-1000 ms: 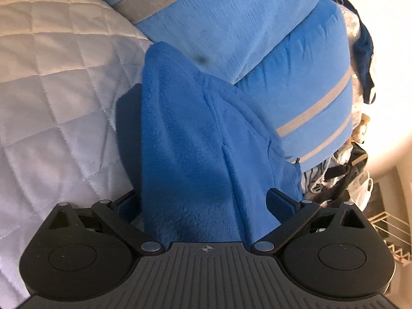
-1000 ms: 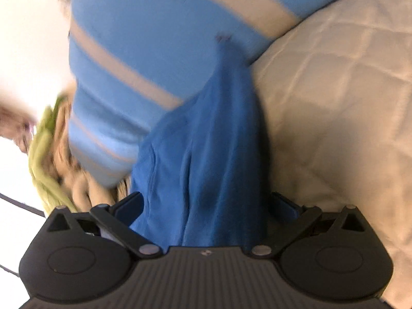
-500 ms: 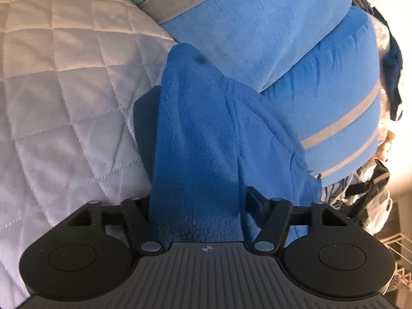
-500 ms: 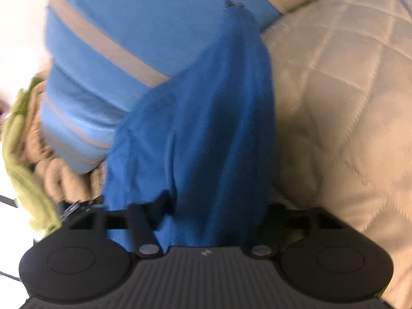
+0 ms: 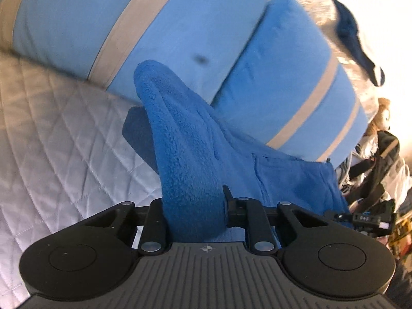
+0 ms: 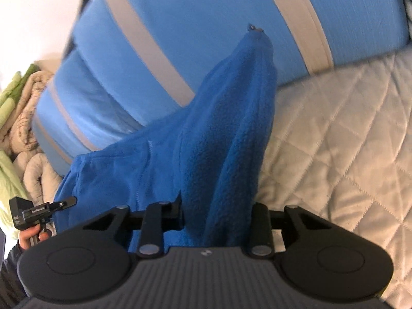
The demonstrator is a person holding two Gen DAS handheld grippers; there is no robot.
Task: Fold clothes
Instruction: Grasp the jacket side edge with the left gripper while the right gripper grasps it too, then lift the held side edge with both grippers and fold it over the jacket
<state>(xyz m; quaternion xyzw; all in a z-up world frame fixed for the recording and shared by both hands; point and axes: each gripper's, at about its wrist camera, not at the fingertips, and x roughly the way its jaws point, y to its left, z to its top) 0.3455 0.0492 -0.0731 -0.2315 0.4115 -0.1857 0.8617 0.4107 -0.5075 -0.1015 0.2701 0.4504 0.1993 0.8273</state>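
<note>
A blue fleece garment [image 5: 180,134] rises off the white quilted bed cover [image 5: 56,139], pulled up at two places. My left gripper [image 5: 193,200] has a thick fold of it between its fingers, and its jaws are closing on the fold. In the right wrist view the same fleece [image 6: 231,118] runs up to a small zip pull at its far tip. My right gripper [image 6: 217,206] pinches another bunched part, its jaws also closing. The fleece spans between both grippers. A hand [image 6: 31,237] holding the left gripper shows at the lower left of the right wrist view.
Two light-blue cushions with grey stripes [image 5: 159,25] [image 6: 206,15] lie just behind the garment. Beige and green bedding [image 6: 23,118] is piled to the left in the right wrist view. Dark bags and clutter [image 5: 373,170] stand at the bed's right side.
Both grippers went from wide open around the fleece to pinching it. Both have lifted, so the garment now hangs up off the quilt and more of the cushions shows.
</note>
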